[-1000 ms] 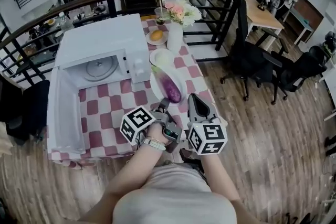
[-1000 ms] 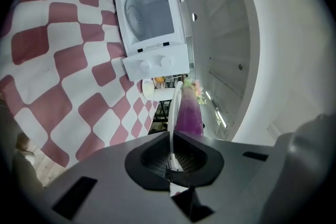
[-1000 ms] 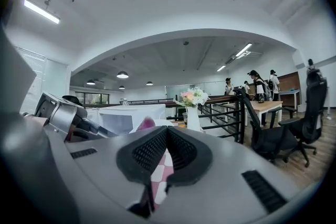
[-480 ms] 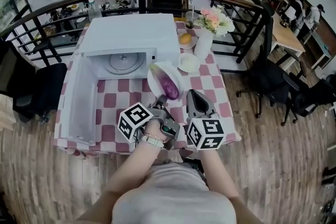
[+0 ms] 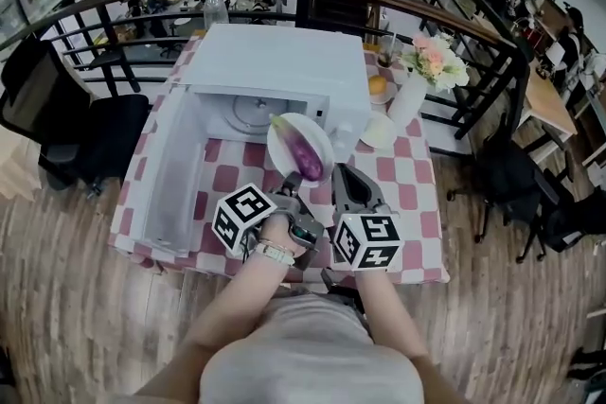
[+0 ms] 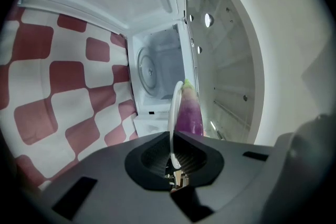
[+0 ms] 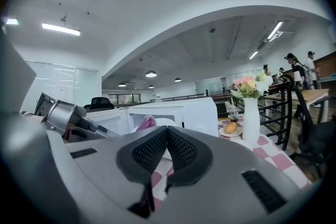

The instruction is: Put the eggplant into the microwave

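A purple eggplant (image 5: 303, 154) lies on a white plate (image 5: 276, 145). My left gripper (image 5: 291, 183) is shut on the near rim of that plate and holds it just in front of the open white microwave (image 5: 265, 61). In the left gripper view the plate (image 6: 172, 107) stands edge-on between the pads of the left gripper (image 6: 172, 136), with the eggplant (image 6: 189, 113) beside it and the microwave's cavity with its turntable (image 6: 149, 68) straight ahead. My right gripper (image 5: 343, 177) is shut and empty, close to the right of the plate. In its own view the right gripper (image 7: 167, 131) shows meeting pads.
The microwave door (image 5: 175, 175) swings open to the left over the red-checked tablecloth (image 5: 398, 194). Right of the microwave stand a vase of flowers (image 5: 407, 99), an orange on a small plate (image 5: 378, 85) and an empty plate (image 5: 379, 130). A railing (image 5: 142, 0) runs behind the table.
Both grippers have travelled left along the table with the plate and eggplant. The plate now sits before the microwave's opening instead of off to its right.
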`<state>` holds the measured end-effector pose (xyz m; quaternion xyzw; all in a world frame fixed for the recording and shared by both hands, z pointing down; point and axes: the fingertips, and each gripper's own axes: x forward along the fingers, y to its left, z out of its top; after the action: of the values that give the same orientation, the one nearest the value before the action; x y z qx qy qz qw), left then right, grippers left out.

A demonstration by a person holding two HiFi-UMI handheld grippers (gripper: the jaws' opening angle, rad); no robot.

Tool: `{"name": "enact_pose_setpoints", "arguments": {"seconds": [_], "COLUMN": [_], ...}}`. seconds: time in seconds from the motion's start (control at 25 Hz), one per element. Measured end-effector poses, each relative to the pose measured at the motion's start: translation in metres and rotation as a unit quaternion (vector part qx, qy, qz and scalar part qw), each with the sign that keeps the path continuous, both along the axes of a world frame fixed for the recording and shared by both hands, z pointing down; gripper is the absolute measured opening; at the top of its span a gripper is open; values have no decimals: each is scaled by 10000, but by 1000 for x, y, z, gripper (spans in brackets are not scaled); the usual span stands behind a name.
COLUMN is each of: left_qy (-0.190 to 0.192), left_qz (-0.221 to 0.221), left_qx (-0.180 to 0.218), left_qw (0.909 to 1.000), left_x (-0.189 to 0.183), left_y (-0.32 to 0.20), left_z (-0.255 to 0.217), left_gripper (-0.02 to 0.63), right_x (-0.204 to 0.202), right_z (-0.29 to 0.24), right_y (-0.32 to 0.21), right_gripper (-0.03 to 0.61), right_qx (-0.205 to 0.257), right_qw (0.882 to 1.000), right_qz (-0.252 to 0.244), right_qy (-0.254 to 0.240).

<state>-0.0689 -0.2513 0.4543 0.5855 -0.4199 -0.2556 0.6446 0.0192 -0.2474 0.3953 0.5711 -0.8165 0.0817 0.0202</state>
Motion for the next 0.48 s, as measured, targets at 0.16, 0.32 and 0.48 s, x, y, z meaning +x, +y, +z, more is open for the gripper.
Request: {"name": "enact_pose_setpoints", "arguments": {"seconds": [0.16,0.32,0.48], "left_qy": [21,81,84], "left_qz": [-183,-329,-455], "left_qx": [-59,-180,-243], "left_qw": [9998,9993,9986], "left_x": [-17,-31,-43], "left_y": [-10,-19,-31], "left_z": [5,16,26], "left_gripper": [20,20,20], "right_x": [-17,-30,-38], "right_z": [6,12,22], "right_y": [-15,-30,-42], "right_gripper": [25,25,25], "right_qx": [-68,-115,-194], "right_qw": [9998,9994,9990], "right_qz": [-183,-314,-398], "right_qy": [-75,-106,-33]}}
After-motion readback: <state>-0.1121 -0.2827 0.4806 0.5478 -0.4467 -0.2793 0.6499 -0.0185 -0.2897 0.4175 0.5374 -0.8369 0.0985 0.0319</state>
